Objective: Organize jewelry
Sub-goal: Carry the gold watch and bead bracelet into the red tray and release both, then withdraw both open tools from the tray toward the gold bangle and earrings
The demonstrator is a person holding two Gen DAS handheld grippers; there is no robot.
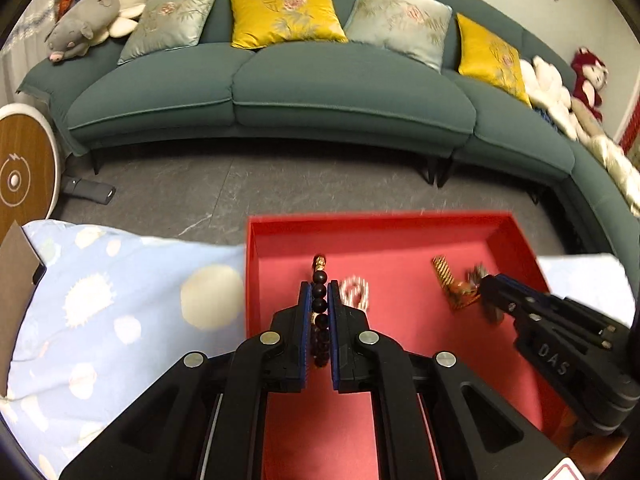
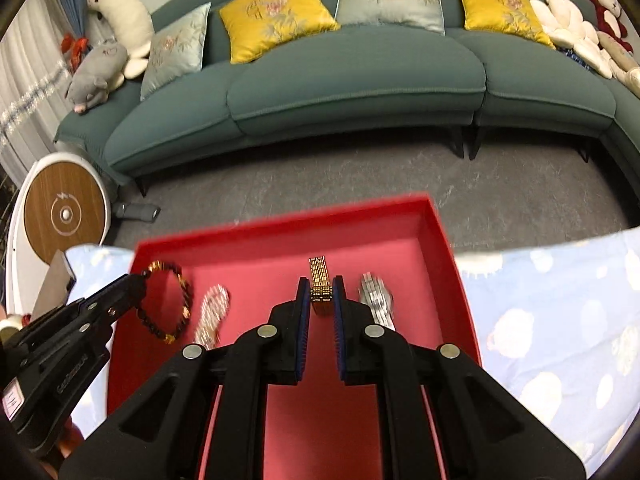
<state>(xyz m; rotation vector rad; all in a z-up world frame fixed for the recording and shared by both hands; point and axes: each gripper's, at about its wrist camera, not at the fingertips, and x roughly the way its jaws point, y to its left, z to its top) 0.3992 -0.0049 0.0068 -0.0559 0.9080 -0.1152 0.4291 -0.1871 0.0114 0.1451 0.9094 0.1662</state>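
A red tray (image 1: 376, 222) (image 2: 280, 220) sits on a blue patterned cloth. My left gripper (image 1: 319, 294) is shut on a dark beaded bracelet (image 1: 320, 312) with gold beads and holds it over the tray's left part; the gripper (image 2: 136, 280) and bracelet (image 2: 172, 304) also show in the right wrist view. My right gripper (image 2: 321, 292) is shut on a gold watch band (image 2: 321, 280) over the tray's middle; the gripper (image 1: 486, 288) and band (image 1: 448, 280) also show in the left wrist view. A silver-white bracelet (image 1: 355, 293) (image 2: 212, 312) and a silver watch (image 2: 376, 300) lie in the tray.
The blue cloth (image 1: 120, 300) (image 2: 560, 320) covers the table on both sides of the tray. Beyond it lie grey floor and a teal sofa (image 1: 320, 92) with cushions and plush toys. A round wooden-faced device (image 2: 64, 212) stands at the left.
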